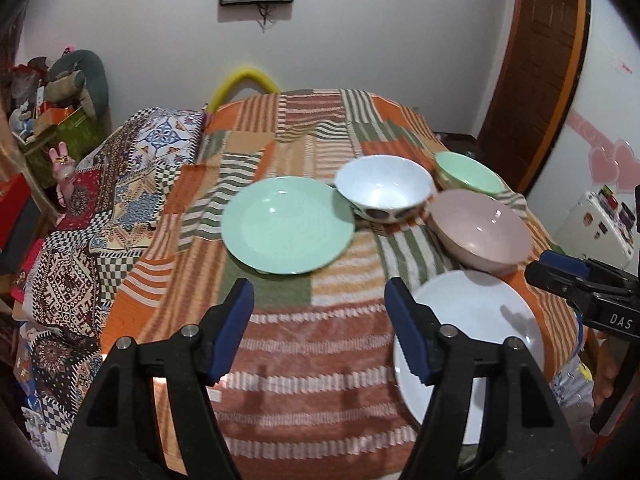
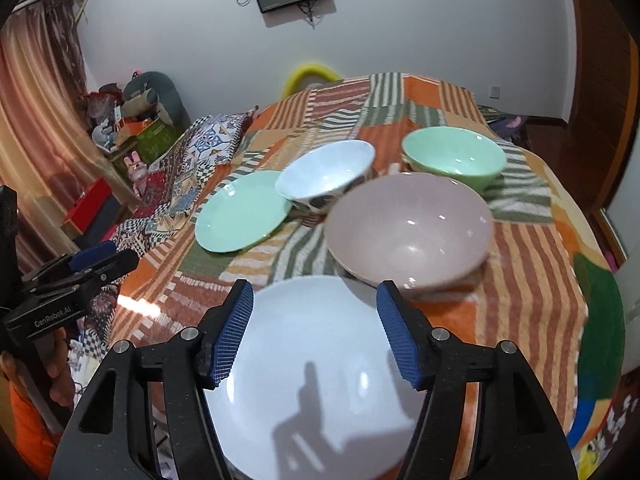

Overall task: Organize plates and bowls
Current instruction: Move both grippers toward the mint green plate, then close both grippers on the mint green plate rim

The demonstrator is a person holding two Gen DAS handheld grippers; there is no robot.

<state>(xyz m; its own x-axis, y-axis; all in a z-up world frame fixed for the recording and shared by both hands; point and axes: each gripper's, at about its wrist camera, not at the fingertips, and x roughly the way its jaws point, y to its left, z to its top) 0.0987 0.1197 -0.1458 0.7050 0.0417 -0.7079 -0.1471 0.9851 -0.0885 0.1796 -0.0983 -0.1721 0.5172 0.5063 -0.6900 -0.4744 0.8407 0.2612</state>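
Left gripper (image 1: 318, 332): I see its jaws spread with nothing between them, only bare blanket underneath. It hangs over the near edge, left of the white plate.
Right gripper (image 2: 316, 334): spread too and gripping nothing. It hovers over the white plate, and its shadow falls on the plate's face.
White plate (image 2: 316, 360): nearest piece, flat on the blanket (image 1: 280, 360) at the near edge toward the right corner. It is alone, with nothing stacked on it.
Pink bowl (image 2: 408, 228): just beyond the white plate, upright and empty. I cannot tell whether its base touches the plate's rim.
Green plate (image 1: 288, 224): mid-blanket toward the left side, apart from the white plate and lying flat.
White bowl (image 1: 384, 186): patterned outside, just beside the green plate's far right rim and left of the pink bowl. It is upright and empty.
Green bowl (image 2: 454, 156): farthest piece, toward the far right edge behind the pink bowl, standing by itself.
Progress: by my reading nothing is sorted yet. The 2 plates lie apart and the 3 bowls stand un-nested.
Remaining: I judge the plates still need stacking together and the bowls nesting, so nearly all of the job is left.
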